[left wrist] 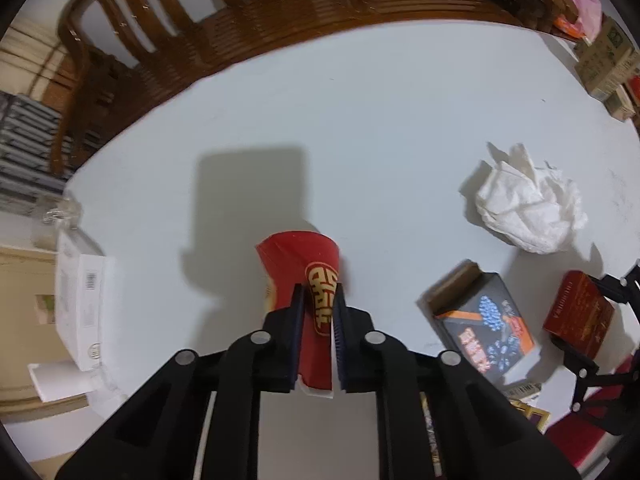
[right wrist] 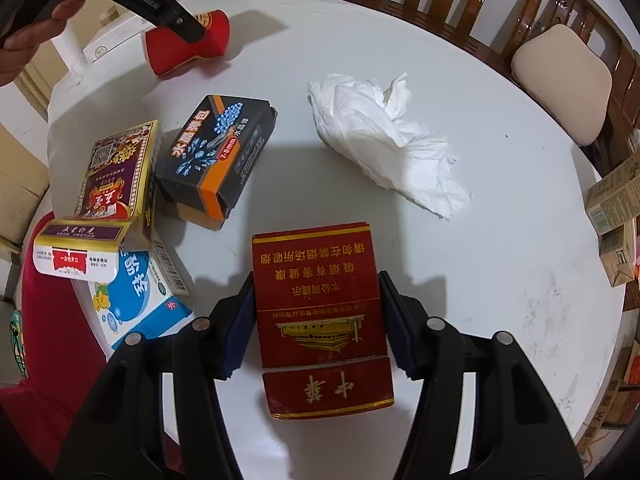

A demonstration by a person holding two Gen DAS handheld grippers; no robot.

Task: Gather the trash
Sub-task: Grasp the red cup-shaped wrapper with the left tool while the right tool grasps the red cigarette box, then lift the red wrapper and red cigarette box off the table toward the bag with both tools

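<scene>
My left gripper [left wrist: 319, 292] is shut on a red paper cup [left wrist: 304, 264] with gold lettering, and its wall is squeezed flat between the pads. In the right wrist view that cup [right wrist: 214, 38] shows at the far left of the white round table [right wrist: 500, 280], under the left gripper [right wrist: 188, 30], which a hand holds. My right gripper [right wrist: 317, 280] points down over a red cigarette box [right wrist: 320, 312] lying flat, with a pad pressing on each long side. A crumpled white tissue [right wrist: 384, 136] lies beyond the box.
A black box printed with blue beads [right wrist: 218, 152], a purple and gold box [right wrist: 116, 176] and a blue and white box [right wrist: 136, 300] crowd the table's left. Wooden chairs [right wrist: 520, 0] ring the far edge, one with a cushion [right wrist: 560, 84]. Cartons [right wrist: 612, 200] stand at the right.
</scene>
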